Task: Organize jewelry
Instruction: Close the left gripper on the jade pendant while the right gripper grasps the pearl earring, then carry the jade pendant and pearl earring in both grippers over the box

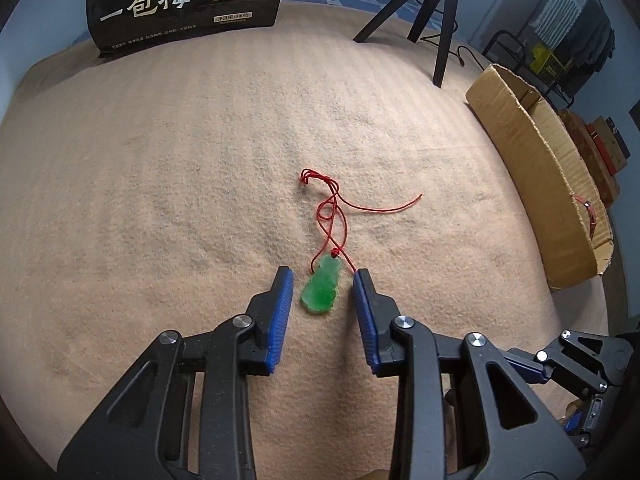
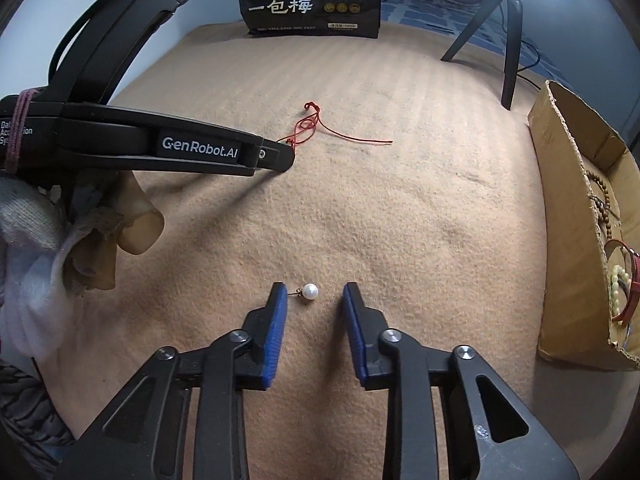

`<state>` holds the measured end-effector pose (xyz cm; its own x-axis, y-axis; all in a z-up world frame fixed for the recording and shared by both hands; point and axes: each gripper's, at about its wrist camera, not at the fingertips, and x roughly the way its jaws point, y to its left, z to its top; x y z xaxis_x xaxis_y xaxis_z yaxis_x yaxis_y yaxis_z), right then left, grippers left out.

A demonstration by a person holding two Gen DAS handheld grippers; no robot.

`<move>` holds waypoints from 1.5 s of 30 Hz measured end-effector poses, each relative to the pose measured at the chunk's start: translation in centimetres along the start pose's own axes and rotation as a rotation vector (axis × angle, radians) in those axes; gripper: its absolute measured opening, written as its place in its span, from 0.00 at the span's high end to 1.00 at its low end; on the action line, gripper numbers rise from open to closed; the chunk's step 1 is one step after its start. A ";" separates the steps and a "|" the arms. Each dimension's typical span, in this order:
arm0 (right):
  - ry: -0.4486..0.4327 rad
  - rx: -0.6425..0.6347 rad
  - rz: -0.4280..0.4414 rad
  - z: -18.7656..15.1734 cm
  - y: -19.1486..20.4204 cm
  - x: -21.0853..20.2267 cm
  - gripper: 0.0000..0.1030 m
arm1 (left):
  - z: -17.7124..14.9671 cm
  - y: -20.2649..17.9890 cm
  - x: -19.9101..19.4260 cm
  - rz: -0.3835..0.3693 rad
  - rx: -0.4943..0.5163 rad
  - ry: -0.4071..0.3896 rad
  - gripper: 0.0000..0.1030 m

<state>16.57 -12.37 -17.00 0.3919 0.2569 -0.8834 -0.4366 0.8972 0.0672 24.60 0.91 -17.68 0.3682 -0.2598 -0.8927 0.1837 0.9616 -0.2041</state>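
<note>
A green jade pendant (image 1: pixel 321 288) on a red cord (image 1: pixel 332 216) lies on the peach blanket. My left gripper (image 1: pixel 323 274) is open, its blue pads on either side of the pendant, apart from it. In the right wrist view a white pearl earring (image 2: pixel 309 291) lies between the open pads of my right gripper (image 2: pixel 315 290), its post near the left pad. The left gripper body (image 2: pixel 192 148) reaches in from the left there, hiding the pendant; the red cord (image 2: pixel 316 126) shows beyond it.
An open cardboard box (image 2: pixel 568 216) at the right holds beaded bracelets (image 2: pixel 618 280) and a red band; it also shows in the left wrist view (image 1: pixel 532 176). A black snack bag (image 1: pixel 184 4) stands at the back. A black tripod (image 1: pixel 436 20) stands back right.
</note>
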 end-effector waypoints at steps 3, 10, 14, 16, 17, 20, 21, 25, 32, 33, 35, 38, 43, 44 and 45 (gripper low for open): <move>0.005 -0.008 -0.002 -0.1 0.1 0.1 0.85 | 0.0 -0.1 0.3 0.014 0.008 -0.002 0.75; 0.004 -0.001 0.001 -0.2 0.0 0.2 0.93 | -0.1 0.2 0.2 0.032 -0.004 -0.005 0.83; -0.001 0.000 0.007 -0.2 0.0 0.0 0.93 | -0.2 0.2 0.0 0.033 -0.005 -0.008 0.84; -0.005 0.000 0.007 -0.2 0.1 -0.2 0.93 | -0.2 0.4 -0.2 0.032 -0.012 -0.011 0.84; -0.007 0.000 0.006 -0.2 0.1 -0.4 0.93 | -0.1 0.5 -0.3 0.034 -0.016 -0.013 0.84; -0.017 0.005 0.005 0.0 -0.1 -0.8 0.93 | 0.0 0.8 -0.8 0.030 -0.033 -0.021 0.84; -0.020 0.009 0.005 0.1 -0.2 -0.9 0.93 | 0.0 0.9 -1.2 0.027 -0.042 -0.028 0.84; -0.046 0.029 0.003 0.5 -0.8 -1.9 0.93 | 0.5 1.4 -2.7 0.005 -0.070 -0.061 0.84; -0.090 0.071 -0.007 1.2 -2.3 -3.4 0.93 | 1.6 1.0 -5.1 -0.037 -0.094 -0.116 0.84; -0.098 0.077 -0.010 1.3 -2.6 -3.6 0.93 | 1.8 0.9 -5.6 -0.042 -0.093 -0.127 0.84; -0.113 0.089 -0.014 1.6 -3.2 -4.2 0.93 | 2.0 0.6 -6.1 -0.052 -0.092 -0.142 0.84; -0.131 0.100 -0.023 1.9 -3.7 -5.0 0.93 | 2.4 0.0 -6.8 -0.064 -0.089 -0.160 0.84; -0.167 0.122 -0.044 2.5 -5.1 -6.7 0.93 | 2.9 -1.2 -7.9 -0.092 -0.081 -0.182 0.84; -0.172 0.126 -0.047 2.5 -5.3 -6.9 0.93 | 2.9 -1.6 -8.1 -0.095 -0.075 -0.187 0.84; -0.179 0.134 -0.053 2.5 -5.7 -7.3 0.93 | 3.1 -2.0 -8.4 -0.103 -0.068 -0.194 0.84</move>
<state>18.26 -18.40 -9.79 0.5539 0.2573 -0.7918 -0.3047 0.9477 0.0948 23.95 0.84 -8.53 0.5204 -0.3632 -0.7728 0.1702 0.9310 -0.3230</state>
